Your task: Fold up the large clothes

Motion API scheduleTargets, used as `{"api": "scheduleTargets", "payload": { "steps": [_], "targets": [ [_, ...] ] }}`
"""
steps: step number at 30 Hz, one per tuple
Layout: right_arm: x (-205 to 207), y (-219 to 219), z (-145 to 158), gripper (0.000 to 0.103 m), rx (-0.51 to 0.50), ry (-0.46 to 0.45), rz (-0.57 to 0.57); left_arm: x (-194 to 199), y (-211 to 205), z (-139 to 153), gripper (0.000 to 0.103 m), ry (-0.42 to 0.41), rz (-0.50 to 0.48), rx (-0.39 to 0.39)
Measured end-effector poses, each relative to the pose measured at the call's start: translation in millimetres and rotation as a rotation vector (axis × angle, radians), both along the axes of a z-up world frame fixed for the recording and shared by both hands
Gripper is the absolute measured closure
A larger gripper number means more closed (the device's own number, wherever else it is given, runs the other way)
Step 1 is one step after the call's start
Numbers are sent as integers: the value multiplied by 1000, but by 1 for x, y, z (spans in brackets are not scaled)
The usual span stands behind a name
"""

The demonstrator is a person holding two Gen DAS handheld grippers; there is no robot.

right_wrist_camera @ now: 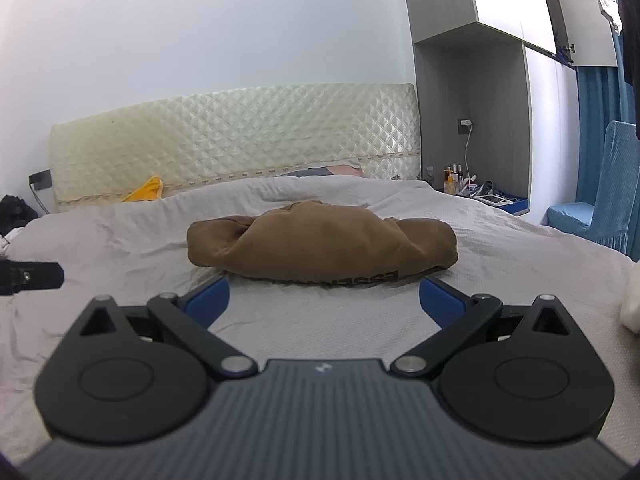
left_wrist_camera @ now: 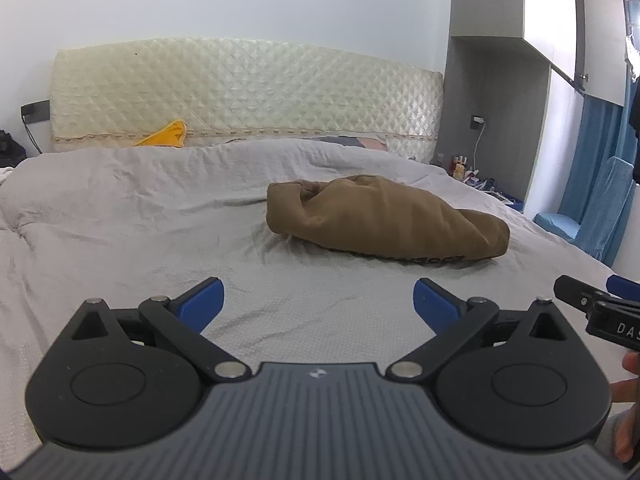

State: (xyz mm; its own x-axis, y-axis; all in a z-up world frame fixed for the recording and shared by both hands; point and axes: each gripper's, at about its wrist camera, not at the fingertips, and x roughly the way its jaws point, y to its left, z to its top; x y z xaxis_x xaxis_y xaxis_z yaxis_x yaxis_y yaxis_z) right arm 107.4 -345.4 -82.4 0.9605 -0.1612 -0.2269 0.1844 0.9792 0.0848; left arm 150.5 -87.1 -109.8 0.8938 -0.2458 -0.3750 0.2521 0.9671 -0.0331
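the brown garment [right_wrist_camera: 320, 242] lies folded into a thick bundle on the grey bedspread [left_wrist_camera: 120, 208], dark lettering along the edge nearest the cameras. in the right wrist view it sits at twelve o'clock, just beyond the right gripper [right_wrist_camera: 324, 300], whose blue-padded fingers [right_wrist_camera: 210, 298] stand wide apart with only bedspread between them — nothing is held. in the left wrist view the bundle is at about one o'clock, well clear of the left gripper [left_wrist_camera: 318, 300], whose fingers [left_wrist_camera: 202, 302] are likewise spread wide over bare bedspread. the right gripper's black tip and blue pad show at three o'clock in that view, with part of a hand [left_wrist_camera: 628, 392] below it. behind the bed stands a quilted cream headboard [left_wrist_camera: 248, 92], with a yellow cloth [left_wrist_camera: 166, 134] at its foot around eleven o'clock — a blue chair [right_wrist_camera: 600, 200] stands at about three o'clock.
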Motion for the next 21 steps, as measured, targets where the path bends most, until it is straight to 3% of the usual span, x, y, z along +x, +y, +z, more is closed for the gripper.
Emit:
{"api": "scheduleTargets", "payload": {
  "steps": [21],
  "targets": [
    [1, 2, -2, 0, 1, -7, -7, 1, -3, 1, 1, -7, 18, -12]
  ]
}}
